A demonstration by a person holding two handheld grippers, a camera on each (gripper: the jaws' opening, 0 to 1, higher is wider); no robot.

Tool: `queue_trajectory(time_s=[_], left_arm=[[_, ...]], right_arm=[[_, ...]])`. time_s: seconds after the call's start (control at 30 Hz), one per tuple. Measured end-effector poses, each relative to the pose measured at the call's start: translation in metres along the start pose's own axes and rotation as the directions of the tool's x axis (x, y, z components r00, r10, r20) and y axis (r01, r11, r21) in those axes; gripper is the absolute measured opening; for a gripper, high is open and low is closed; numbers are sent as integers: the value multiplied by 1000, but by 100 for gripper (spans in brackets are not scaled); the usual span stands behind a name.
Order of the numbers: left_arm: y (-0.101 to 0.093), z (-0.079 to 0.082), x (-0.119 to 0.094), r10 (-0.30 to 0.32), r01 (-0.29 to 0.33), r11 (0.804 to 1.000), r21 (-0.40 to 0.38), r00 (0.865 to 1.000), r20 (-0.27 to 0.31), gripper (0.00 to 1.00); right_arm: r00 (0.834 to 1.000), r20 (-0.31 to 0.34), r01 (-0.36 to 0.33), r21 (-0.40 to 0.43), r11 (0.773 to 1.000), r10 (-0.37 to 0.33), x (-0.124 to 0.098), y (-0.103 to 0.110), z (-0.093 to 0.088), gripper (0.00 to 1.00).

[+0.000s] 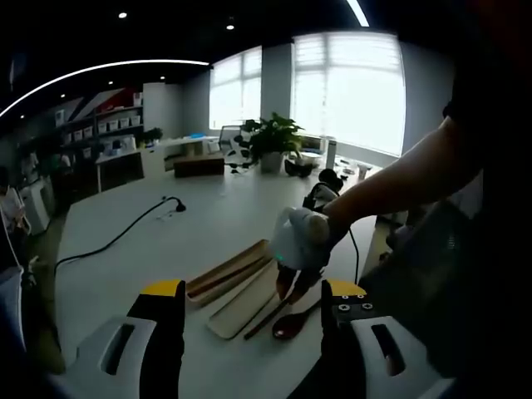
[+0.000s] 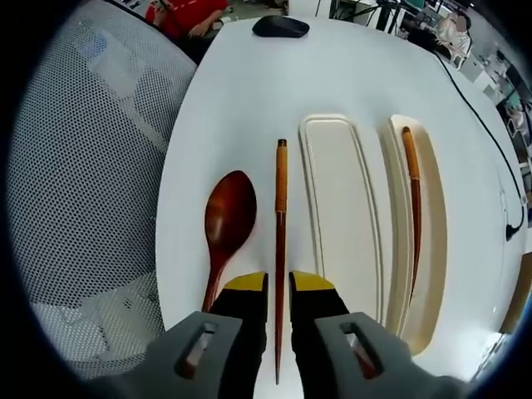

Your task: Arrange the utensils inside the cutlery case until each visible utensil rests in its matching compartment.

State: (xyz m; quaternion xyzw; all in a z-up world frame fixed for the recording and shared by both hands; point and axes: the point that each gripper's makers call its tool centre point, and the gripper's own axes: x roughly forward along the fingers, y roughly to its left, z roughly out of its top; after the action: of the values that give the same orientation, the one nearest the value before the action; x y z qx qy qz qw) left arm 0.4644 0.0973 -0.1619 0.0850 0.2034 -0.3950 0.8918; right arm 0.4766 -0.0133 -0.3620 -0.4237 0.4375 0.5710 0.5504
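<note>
Right gripper view: right gripper (image 2: 279, 293), jaws closed around a loose wooden chopstick (image 2: 281, 218) on the white table (image 2: 249, 91). Wooden spoon (image 2: 224, 220) lies at nine o'clock; cutlery case (image 2: 366, 224), holding the second chopstick (image 2: 412, 191), at three. Lift level, staying clear of the case rim. Left gripper (image 1: 249, 303) hangs with jaws apart, with open table beyond.

Backlit window (image 1: 347, 87) glare, fisheye edges

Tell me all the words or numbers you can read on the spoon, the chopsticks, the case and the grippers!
None can be read.
Wooden spoon: no writing.
Chopstick on the table and chopstick in the case: no writing.
Cutlery case: plain.
Shelf boxes: too small and blurred to read.
</note>
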Motion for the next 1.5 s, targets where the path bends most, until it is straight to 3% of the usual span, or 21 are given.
queue_trajectory(time_s=[0.33,0.97,1.3,1.5], left_arm=[[-1,-1,1,-4,4,1000,2,1000,-5,68],[-1,-1,1,-4,4,1000,4,1000,-5,68],[0,-1,1,-2,2,1000,3,1000,-6,68],[1,-1,0,1,-1,1000,1,1000,-6,68]], right_arm=[[999,-34,26,-49,998,-28,1,1,1,7],[999,-41,4,-10,1000,-5,3,-4,3,3],[995,-95,1,-32,999,-5,3,-4,4,1],[998,-70,2,-16,1000,-3,2,-3,2,0]])
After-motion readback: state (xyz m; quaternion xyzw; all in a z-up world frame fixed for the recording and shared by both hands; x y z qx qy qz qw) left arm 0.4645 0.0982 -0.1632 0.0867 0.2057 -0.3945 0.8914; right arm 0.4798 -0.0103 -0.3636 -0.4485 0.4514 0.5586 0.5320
